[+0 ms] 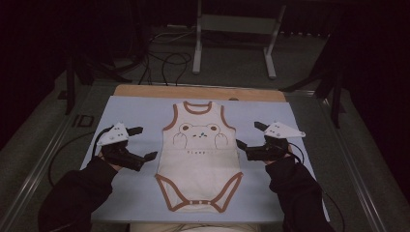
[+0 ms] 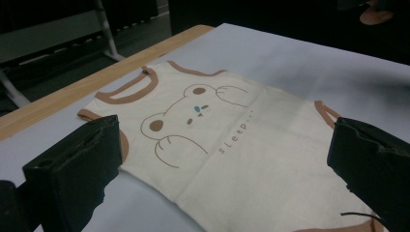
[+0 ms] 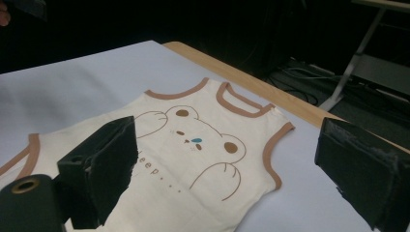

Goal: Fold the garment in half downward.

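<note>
A cream sleeveless baby bodysuit (image 1: 200,154) with brown trim and a bear drawing lies flat, front up, on the pale blue mat (image 1: 135,108), neck toward the far edge. It also appears close up as the bodysuit (image 2: 227,145) and the bodysuit (image 3: 193,145). My left gripper (image 1: 143,142) rests on the mat just left of the garment, jaws wide apart, holding nothing. My right gripper (image 1: 250,135) sits just right of it, also open and empty. In each gripper view the black jaws frame the bear print.
The mat lies on a wooden board (image 1: 145,91) on a grey table. Beyond the table stand a metal frame (image 1: 232,29) and loose cables (image 1: 169,60) on the floor. Bare mat surrounds the garment on both sides.
</note>
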Demonstrator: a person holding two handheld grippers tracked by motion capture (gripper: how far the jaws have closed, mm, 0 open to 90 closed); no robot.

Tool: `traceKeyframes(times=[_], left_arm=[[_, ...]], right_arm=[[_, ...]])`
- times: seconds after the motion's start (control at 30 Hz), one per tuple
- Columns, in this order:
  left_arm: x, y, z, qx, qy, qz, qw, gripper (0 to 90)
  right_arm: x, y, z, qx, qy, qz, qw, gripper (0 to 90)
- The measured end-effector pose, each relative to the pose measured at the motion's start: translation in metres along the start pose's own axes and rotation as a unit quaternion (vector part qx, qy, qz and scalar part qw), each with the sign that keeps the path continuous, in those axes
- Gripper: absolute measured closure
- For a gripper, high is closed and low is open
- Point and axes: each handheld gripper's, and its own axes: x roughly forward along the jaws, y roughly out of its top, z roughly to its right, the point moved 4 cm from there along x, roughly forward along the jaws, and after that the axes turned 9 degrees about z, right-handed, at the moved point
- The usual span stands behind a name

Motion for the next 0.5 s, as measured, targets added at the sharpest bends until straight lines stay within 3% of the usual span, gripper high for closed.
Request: traceKeyframes(times=[0.33, 0.5], left_arm=[[0.018, -0.002, -0.005, -0.004, 0.0, -0.009, 0.9999, 0.0], [0.031, -0.011, -0.009, -0.009, 0.002, -0.023, 0.9997, 0.0]], right_arm=[[0.02, -0.014, 0.009, 0.014, -0.001, -0.017, 0.9998, 7.9], [0.032, -0.026, 0.014, 0.027, 0.006, -0.034, 0.999, 8.0]])
